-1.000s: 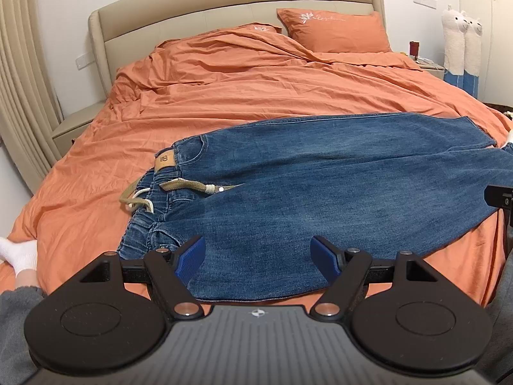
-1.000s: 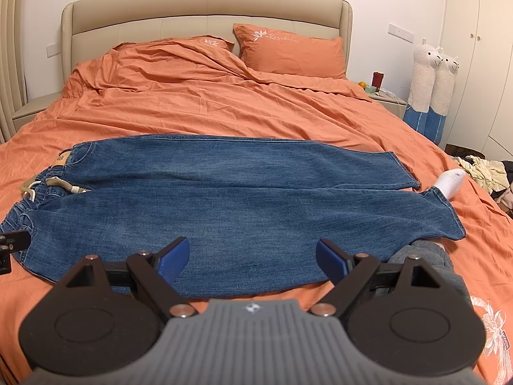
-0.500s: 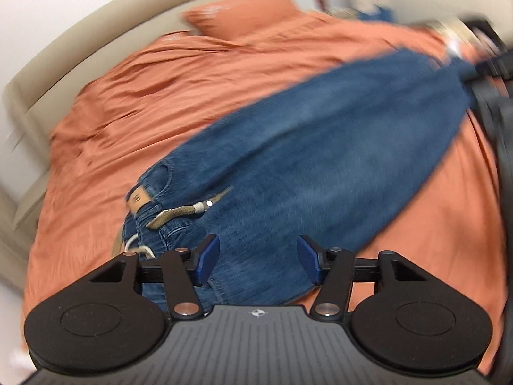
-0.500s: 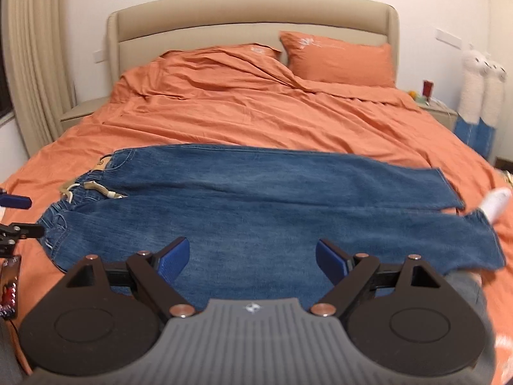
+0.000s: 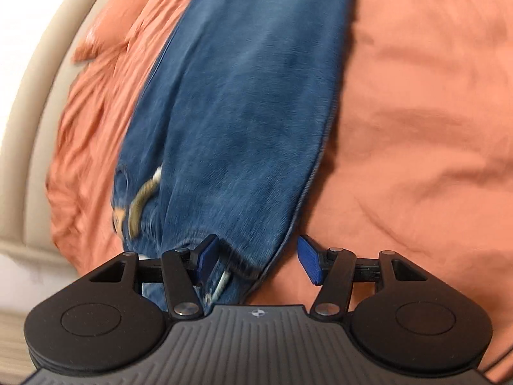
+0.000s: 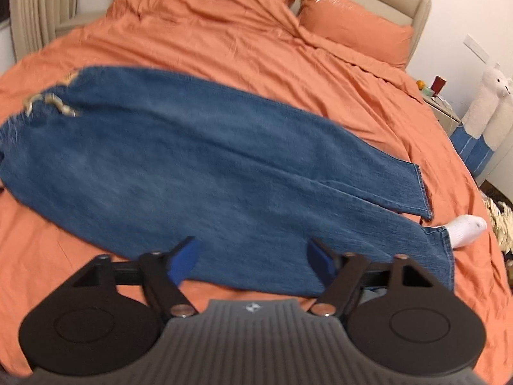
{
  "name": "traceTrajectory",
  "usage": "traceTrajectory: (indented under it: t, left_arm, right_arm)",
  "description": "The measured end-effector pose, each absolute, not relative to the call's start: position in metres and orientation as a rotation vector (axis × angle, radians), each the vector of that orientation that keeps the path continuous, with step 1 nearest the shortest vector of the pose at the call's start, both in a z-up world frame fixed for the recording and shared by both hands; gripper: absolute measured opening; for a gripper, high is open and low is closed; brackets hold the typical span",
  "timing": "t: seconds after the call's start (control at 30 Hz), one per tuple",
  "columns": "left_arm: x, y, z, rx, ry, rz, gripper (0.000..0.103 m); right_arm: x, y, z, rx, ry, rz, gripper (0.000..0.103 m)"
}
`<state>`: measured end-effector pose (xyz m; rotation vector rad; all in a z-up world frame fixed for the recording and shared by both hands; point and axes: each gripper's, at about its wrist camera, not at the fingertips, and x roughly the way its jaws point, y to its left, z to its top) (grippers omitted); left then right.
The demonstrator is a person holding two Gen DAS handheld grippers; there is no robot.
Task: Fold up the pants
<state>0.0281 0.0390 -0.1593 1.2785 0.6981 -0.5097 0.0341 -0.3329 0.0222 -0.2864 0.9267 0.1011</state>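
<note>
Meanwhile the jeans (image 6: 198, 166) lay flat across the orange bed (image 6: 224, 41). Both tools' jaws had just been narrowing: the left gripper (image 5: 258, 261) straddled the waistband corner ungripped, the right gripper (image 6: 253, 258) gaped over a leg's edge.

Blue denim pants (image 6: 205, 166) on an orange bed cover (image 6: 224, 45).
The pants have a tan drawstring (image 5: 139, 205). The pillow (image 6: 356, 37) is orange, the headboard (image 6: 416, 3) beige. Both grippers are black with blue pads (image 5: 309, 263). A white sock (image 6: 466, 229) shows; plush toys (image 6: 487, 102) are white over blue.
</note>
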Motion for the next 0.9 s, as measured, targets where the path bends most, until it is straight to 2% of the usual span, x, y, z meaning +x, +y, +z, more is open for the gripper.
traceTrajectory:
  t: [0.07, 0.13, 0.2, 0.23, 0.27, 0.3, 0.5, 0.67, 0.9]
  left_arm:
    - [0.028, 0.037, -0.17, 1.334, 0.663, -0.499, 0.066]
    - [0.032, 0.037, -0.177, 1.364, 0.646, -0.476, 0.059]
    - [0.036, 0.036, -0.177, 1.367, 0.644, -0.454, 0.034]
    - [0.039, 0.037, -0.174, 1.342, 0.65, -0.451, 0.029]
    - [0.042, 0.032, -0.167, 1.316, 0.65, -0.44, 0.019]
    - [0.044, 0.032, -0.161, 1.283, 0.646, -0.426, 0.014]
    - [0.081, 0.036, -0.086, 0.857, 0.636, -0.273, 0.009]
    - [0.114, 0.041, -0.039, 0.598, 0.66, -0.197, 0.009]
    - [0.112, 0.045, -0.024, 0.513, 0.678, -0.142, 0.009]
  right_arm:
    - [0.037, -0.349, 0.022, -0.287, 0.954, 0.105, 0.053]
    - [0.04, -0.367, 0.025, -0.298, 0.972, 0.096, 0.041]
    - [0.041, -0.384, 0.027, -0.335, 0.977, 0.082, 0.036]
    - [0.041, -0.392, 0.028, -0.366, 0.978, 0.074, 0.034]
    - [0.041, -0.401, 0.028, -0.394, 0.983, 0.063, 0.032]
    - [0.041, -0.41, 0.028, -0.424, 0.992, 0.055, 0.029]
    - [0.04, -0.465, 0.013, -0.647, 1.075, 0.048, 0.027]
    - [0.045, -0.495, -0.01, -0.795, 1.11, 0.097, 0.027]
    - [0.057, -0.517, -0.054, -0.93, 1.15, 0.183, 0.026]
